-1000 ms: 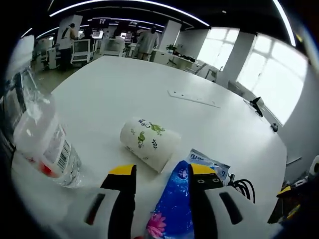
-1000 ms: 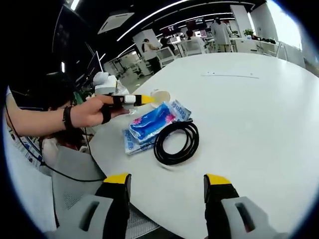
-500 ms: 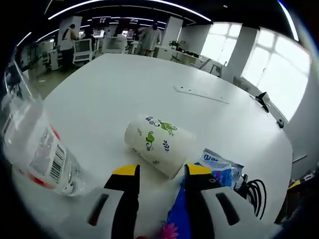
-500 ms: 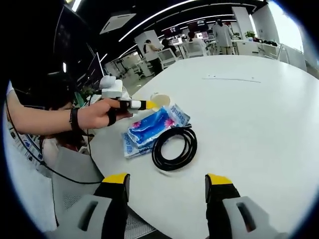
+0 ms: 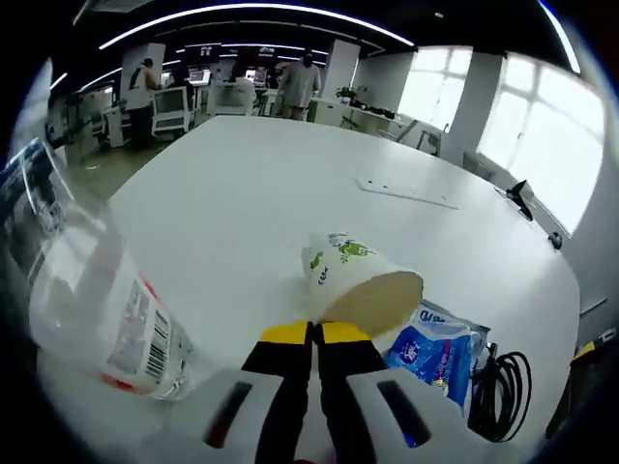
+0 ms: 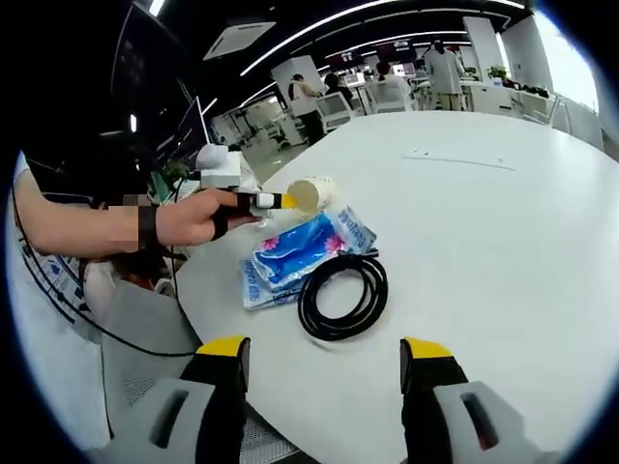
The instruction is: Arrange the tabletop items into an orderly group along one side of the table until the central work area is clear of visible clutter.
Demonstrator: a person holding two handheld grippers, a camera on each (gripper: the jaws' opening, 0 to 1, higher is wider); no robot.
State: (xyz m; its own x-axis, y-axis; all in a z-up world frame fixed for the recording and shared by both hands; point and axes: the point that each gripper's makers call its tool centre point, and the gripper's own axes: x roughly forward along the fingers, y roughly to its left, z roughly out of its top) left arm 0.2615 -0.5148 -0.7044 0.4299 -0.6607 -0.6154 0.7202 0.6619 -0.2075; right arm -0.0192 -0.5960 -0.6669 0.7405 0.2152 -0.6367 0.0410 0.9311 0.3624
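Note:
My left gripper point(image 5: 312, 334) is shut, its yellow tips pinching the rim of a white paper cup point(image 5: 353, 280) with a green leaf print. The cup tilts with its mouth toward the camera. In the right gripper view a hand holds that left gripper point(image 6: 282, 201) against the cup point(image 6: 311, 191) near the table's edge. Blue tissue packets point(image 6: 305, 247) lie beside the cup, also seen as blue packets point(image 5: 435, 353). A black cable coil point(image 6: 343, 295) lies against them. A clear plastic bottle point(image 5: 106, 309) rests at the left. My right gripper point(image 6: 325, 350) stands open above the table edge, holding nothing.
The round white table point(image 6: 503, 232) stretches bare beyond the items. A thin white strip point(image 5: 406, 191) lies far out on it. Desks, chairs and standing people fill the office behind. A person's arm point(image 6: 87, 227) and a cord hang at the table's near side.
My left gripper has come off the blue packet and shut on the cup's rim. The cup has turned from lying sideways to mouth toward the camera. The right gripper has barely moved.

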